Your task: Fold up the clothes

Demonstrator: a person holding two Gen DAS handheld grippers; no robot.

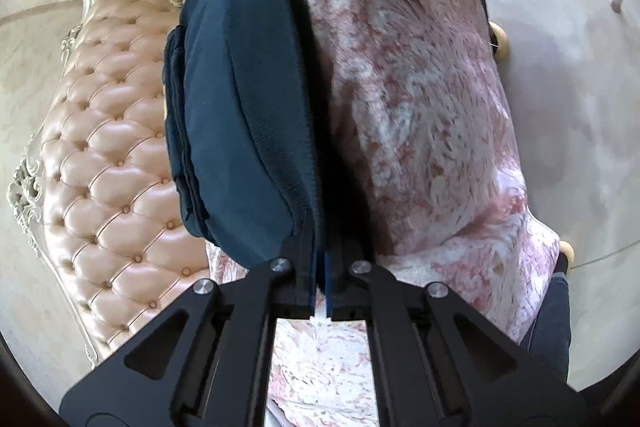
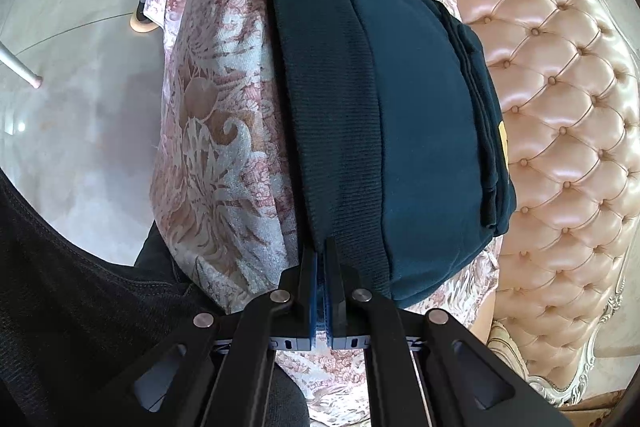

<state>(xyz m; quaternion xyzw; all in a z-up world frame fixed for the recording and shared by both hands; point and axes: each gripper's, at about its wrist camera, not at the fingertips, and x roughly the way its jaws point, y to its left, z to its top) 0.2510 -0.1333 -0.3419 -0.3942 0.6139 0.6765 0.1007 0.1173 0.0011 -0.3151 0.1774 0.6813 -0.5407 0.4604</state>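
in the left wrist view we see our left hand-held gripper (image 1: 320, 263) pressed together, pinching the edge of a dark navy folded knit garment (image 1: 240, 99). the garment lies on a pink and white floral patterned cloth (image 1: 420, 115), right of a tufted pink leather sofa back (image 1: 108, 155).

in the right wrist view our right hand-held gripper (image 2: 322, 267) is also pressed together, pinching the garment's (image 2: 400, 131) ribbed hem. here the garment rests on the floral cloth (image 2: 216, 131), left of the sofa back (image 2: 560, 131). a pale tiled floor (image 2: 80, 99) lies beyond the cloth.
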